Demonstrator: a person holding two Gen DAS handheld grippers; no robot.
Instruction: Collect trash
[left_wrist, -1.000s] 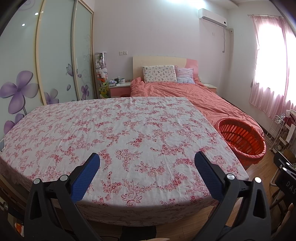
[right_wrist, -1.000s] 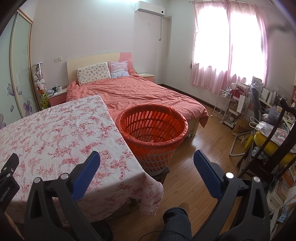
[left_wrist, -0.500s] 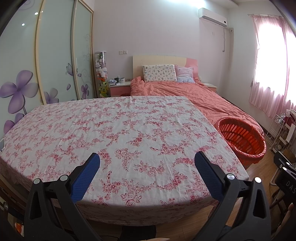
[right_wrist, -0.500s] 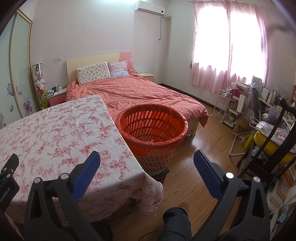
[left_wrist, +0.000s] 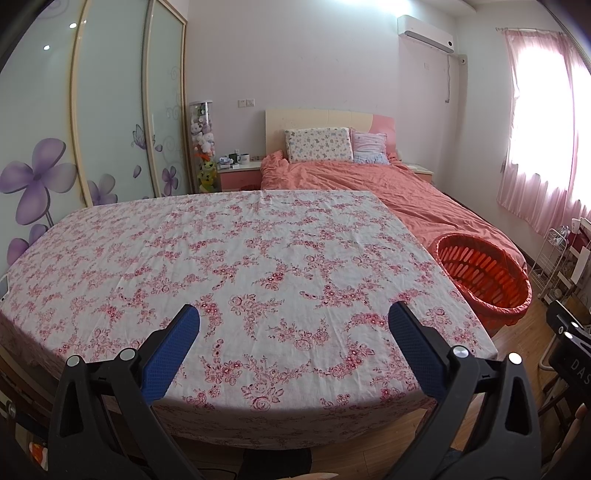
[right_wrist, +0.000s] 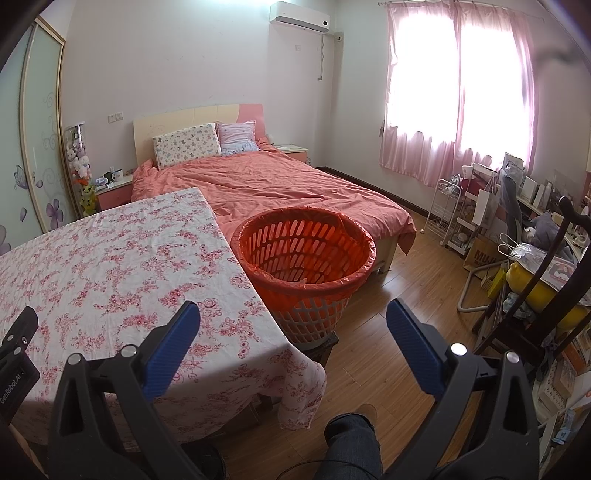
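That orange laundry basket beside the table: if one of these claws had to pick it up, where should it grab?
Probably the rim of the orange basket, on the near side facing the right gripper, coming down from above. The basket stands upright with its mouth open; its round body looks too wide for the open jaws, while the rim is thin. The orange bag liner folded over it may slip.

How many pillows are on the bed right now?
2. A floral pillow leans on the headboard toward the wardrobe side, and a striped pink pillow sits beside it toward the window side. Others could be hidden behind them.
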